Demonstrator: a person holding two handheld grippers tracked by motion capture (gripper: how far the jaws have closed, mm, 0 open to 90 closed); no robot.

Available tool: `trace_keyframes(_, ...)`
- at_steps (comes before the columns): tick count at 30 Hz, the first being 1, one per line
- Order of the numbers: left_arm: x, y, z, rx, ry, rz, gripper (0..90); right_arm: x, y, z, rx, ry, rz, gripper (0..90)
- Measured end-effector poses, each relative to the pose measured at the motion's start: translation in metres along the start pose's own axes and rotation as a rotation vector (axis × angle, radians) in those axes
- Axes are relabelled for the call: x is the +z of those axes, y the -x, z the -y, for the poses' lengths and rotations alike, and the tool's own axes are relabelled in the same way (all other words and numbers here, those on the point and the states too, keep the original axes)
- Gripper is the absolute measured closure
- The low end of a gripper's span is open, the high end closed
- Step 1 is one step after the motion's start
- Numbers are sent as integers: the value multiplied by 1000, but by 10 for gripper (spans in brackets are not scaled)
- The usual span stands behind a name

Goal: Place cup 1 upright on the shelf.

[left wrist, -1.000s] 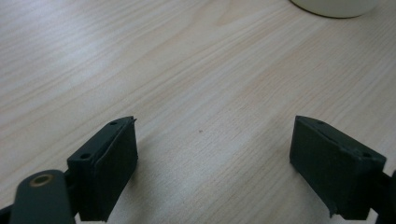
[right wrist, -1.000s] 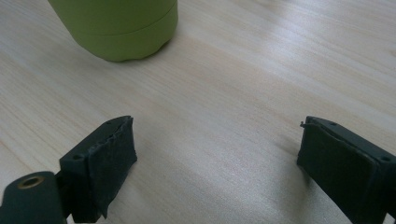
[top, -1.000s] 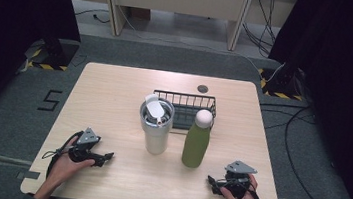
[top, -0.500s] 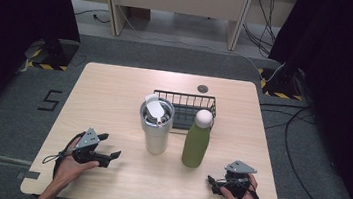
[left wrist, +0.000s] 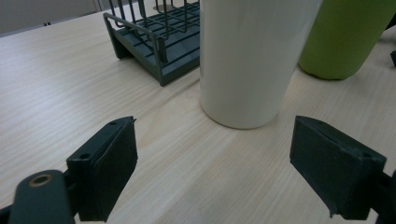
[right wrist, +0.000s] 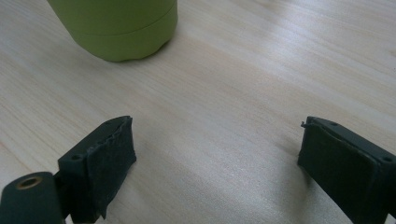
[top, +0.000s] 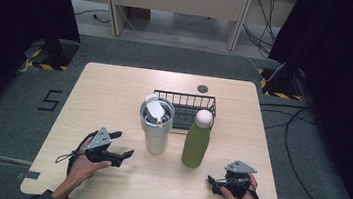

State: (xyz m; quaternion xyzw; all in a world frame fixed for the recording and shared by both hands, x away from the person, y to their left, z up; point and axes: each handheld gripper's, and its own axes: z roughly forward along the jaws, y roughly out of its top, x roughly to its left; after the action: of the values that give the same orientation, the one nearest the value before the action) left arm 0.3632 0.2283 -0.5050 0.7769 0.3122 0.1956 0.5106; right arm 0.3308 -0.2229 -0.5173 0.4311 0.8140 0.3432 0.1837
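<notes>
The left gripper (top: pixel 124 144) is spread wide and empty, low over the table (top: pixel 115 87), aimed at the white tumbler (top: pixel 156 125), which stands upright near the table's middle, just in front of the wire basket (top: pixel 191 110) and beside the green bottle (top: pixel 197 138). In the left gripper view the tumbler's (left wrist: pixel 250 56) base sits ahead, framed between the jaws but not yet between them. The right gripper (top: pixel 214 183) is also released and holds nothing, resting near the front right edge with the bottle's (right wrist: pixel 116 25) foot ahead and to its left. Judgement: the reach to the tumbler is the step in hand. To do it well, I would go in level, centre the cup between the pads, grip above the narrow foot but below the lid, and close gently, since a tall cup may tip toward the bottle. Count: one tumbler with its lid flap up, one bottle, one basket, two grippers, one small dark disc (top: pixel 203 88) near the far edge.
</notes>
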Motion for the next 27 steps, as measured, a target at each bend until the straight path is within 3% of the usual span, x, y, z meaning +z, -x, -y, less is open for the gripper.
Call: trace_keyframes(27, 20, 5, -17, 3, 53, 43, 148, 0, 0, 0, 0, 0, 0, 106)
